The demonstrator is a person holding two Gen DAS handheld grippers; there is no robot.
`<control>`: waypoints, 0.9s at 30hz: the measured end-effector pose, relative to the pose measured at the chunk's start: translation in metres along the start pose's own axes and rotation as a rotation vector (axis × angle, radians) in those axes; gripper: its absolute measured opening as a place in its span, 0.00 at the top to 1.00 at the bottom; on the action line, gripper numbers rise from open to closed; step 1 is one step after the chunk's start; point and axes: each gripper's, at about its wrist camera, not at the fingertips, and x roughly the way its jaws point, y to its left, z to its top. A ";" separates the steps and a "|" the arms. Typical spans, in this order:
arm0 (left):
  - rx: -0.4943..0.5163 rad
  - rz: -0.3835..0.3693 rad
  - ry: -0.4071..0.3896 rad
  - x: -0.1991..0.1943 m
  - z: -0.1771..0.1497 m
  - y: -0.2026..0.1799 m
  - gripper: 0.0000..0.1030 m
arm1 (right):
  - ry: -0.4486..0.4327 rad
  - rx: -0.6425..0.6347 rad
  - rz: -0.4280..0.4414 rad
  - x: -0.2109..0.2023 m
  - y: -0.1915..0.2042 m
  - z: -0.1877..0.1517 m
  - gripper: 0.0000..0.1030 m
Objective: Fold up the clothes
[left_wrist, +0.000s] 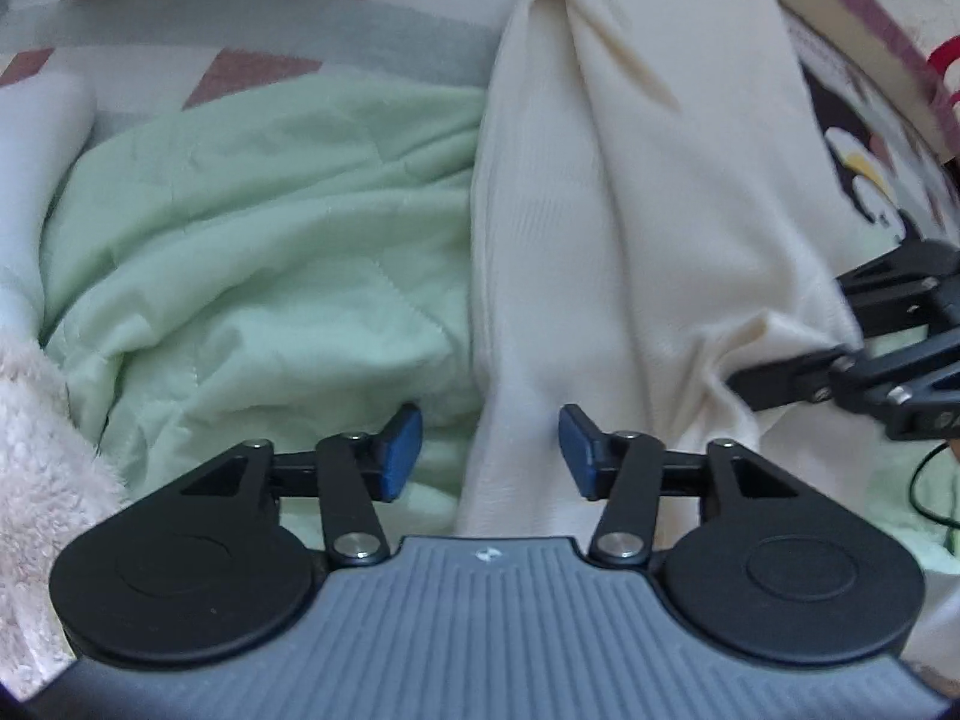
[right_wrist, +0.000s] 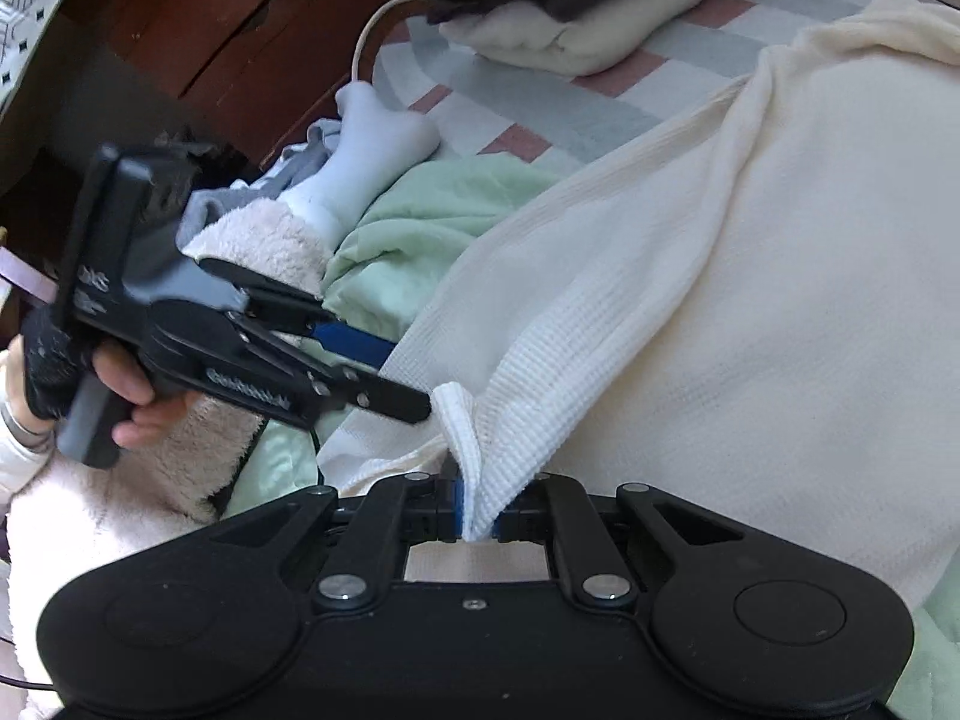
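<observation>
Right hand-held gripper (right_wrist: 478, 513) pinching cream garment (right_wrist: 720, 276) hem, green blanket (left_wrist: 252, 252) beside

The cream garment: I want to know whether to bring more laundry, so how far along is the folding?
Done: a folded stack sits at the far end of the bed. In hand: the right gripper pinches the cream garment by its edge; the left gripper is open above it. Left: that garment is unfolded, and a green quilted piece lies crumpled beside it.
</observation>
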 end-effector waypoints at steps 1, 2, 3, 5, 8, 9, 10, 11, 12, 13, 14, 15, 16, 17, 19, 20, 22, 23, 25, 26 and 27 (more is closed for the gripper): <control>-0.033 -0.041 0.006 0.001 -0.001 0.004 0.50 | -0.001 0.004 0.015 0.001 -0.001 -0.001 0.90; -0.069 -0.087 0.011 0.002 -0.001 0.008 0.52 | -0.004 0.001 0.027 0.001 0.000 -0.002 0.90; -0.104 -0.132 0.016 0.003 -0.002 0.012 0.70 | -0.004 -0.005 0.039 0.002 0.001 -0.002 0.90; -0.090 -0.147 0.003 -0.004 -0.005 0.014 0.98 | -0.007 -0.021 0.066 0.002 0.004 -0.002 0.90; 0.083 -0.036 -0.057 -0.028 -0.015 0.003 0.98 | -0.019 -0.040 0.125 -0.001 0.011 0.002 0.90; 0.112 0.009 -0.065 -0.033 -0.018 0.004 0.98 | -0.026 -0.045 0.146 -0.003 0.013 0.003 0.90; 0.137 0.055 -0.072 -0.038 -0.021 0.006 0.98 | -0.028 -0.050 0.160 -0.005 0.014 0.005 0.90; 0.097 0.071 -0.060 -0.037 -0.022 0.012 0.98 | -0.027 -0.056 0.163 -0.005 0.015 0.007 0.90; 0.051 0.083 -0.047 -0.036 -0.022 0.019 0.98 | -0.026 -0.059 0.163 -0.004 0.016 0.009 0.90; 0.052 0.151 -0.047 -0.035 -0.023 0.021 0.98 | -0.025 -0.063 0.163 -0.003 0.016 0.010 0.90; 0.058 0.225 -0.048 -0.035 -0.023 0.022 0.97 | -0.021 -0.061 0.164 -0.001 0.017 0.012 0.90; 0.065 0.220 -0.090 -0.041 -0.021 0.019 0.97 | -0.013 -0.068 0.162 0.001 0.019 0.013 0.90; 0.071 0.207 -0.136 -0.049 -0.020 0.016 0.97 | -0.004 -0.074 0.161 0.003 0.021 0.014 0.90; 0.059 0.124 -0.189 -0.059 -0.018 0.013 0.92 | 0.004 -0.081 0.159 0.005 0.022 0.015 0.89; 0.033 -0.065 -0.278 -0.076 -0.014 0.008 0.79 | 0.018 -0.109 0.140 0.011 0.028 0.020 0.84; 0.020 -0.166 -0.310 -0.083 -0.012 0.006 0.65 | 0.015 -0.122 0.132 0.012 0.031 0.021 0.81; 0.032 -0.321 -0.288 -0.079 -0.009 0.000 0.57 | 0.030 -0.126 0.151 0.010 0.034 0.022 0.74; 0.044 -0.359 -0.262 -0.074 -0.009 -0.003 0.56 | 0.030 -0.127 0.162 0.004 0.033 0.020 0.70; 0.076 -0.359 -0.212 -0.061 -0.007 -0.010 0.53 | 0.023 -0.131 0.139 -0.011 0.024 0.013 0.63; 0.093 -0.330 -0.190 -0.054 -0.008 -0.014 0.51 | 0.010 -0.097 0.086 -0.021 0.014 0.010 0.62; 0.112 -0.291 -0.173 -0.045 -0.007 -0.018 0.50 | -0.003 -0.063 0.032 -0.031 0.004 0.006 0.62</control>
